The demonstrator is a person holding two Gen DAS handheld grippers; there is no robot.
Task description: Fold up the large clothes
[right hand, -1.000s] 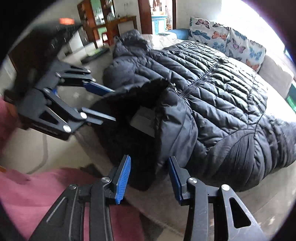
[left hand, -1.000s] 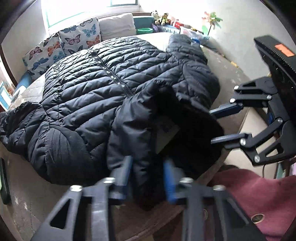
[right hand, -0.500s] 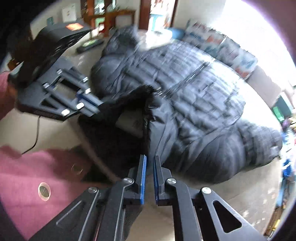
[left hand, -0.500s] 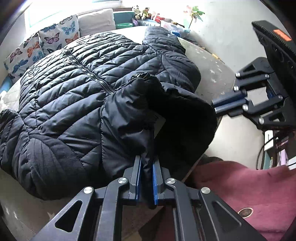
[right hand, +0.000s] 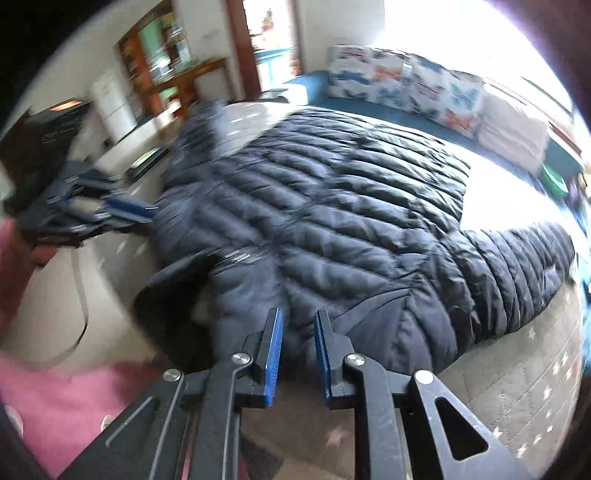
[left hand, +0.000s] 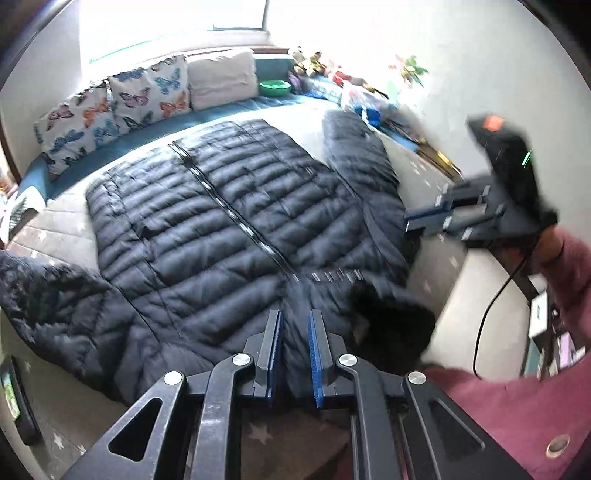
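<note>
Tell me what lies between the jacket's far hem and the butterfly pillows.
Only a bare strip of teal bedding separates the black jacket from the butterfly pillows. Both wrist views show it.

Daylight floods in from a window (left hand: pixel 173 33) far beyond the fingertips, bleaching it and the wall to glare; in the right wrist view the same burnout sits ahead and to the right; both views curve hard into dark vignetted corners; motion blur smears everything past the fingers, which stay crisp.
</note>
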